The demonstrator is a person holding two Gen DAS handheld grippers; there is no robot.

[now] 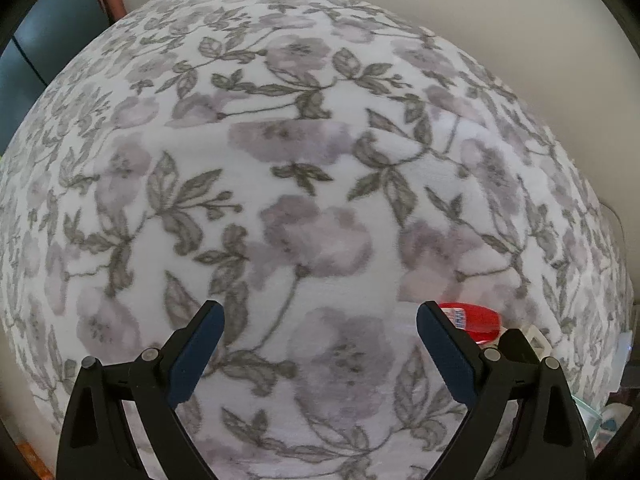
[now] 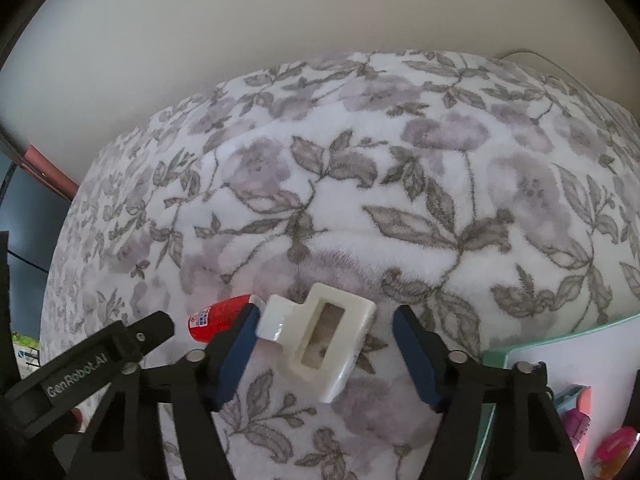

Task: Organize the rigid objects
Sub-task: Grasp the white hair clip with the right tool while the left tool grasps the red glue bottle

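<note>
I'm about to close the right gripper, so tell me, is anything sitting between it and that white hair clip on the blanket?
Nothing visible blocks it. The right gripper is open, with the white hair clip lying on the floral blanket between its fingers. The red tube lies just outside the left finger.

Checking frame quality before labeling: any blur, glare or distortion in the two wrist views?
Left wrist: strong fisheye bulge, black corners; floral blanket soft and smeared near the left hand-held gripper; lighting flat, no glare. Right wrist: same barrel warp; white clip and red tube fairly sharp between the open fingers of the right hand-held gripper; small sheen on the clip, soft shadows only.
</note>
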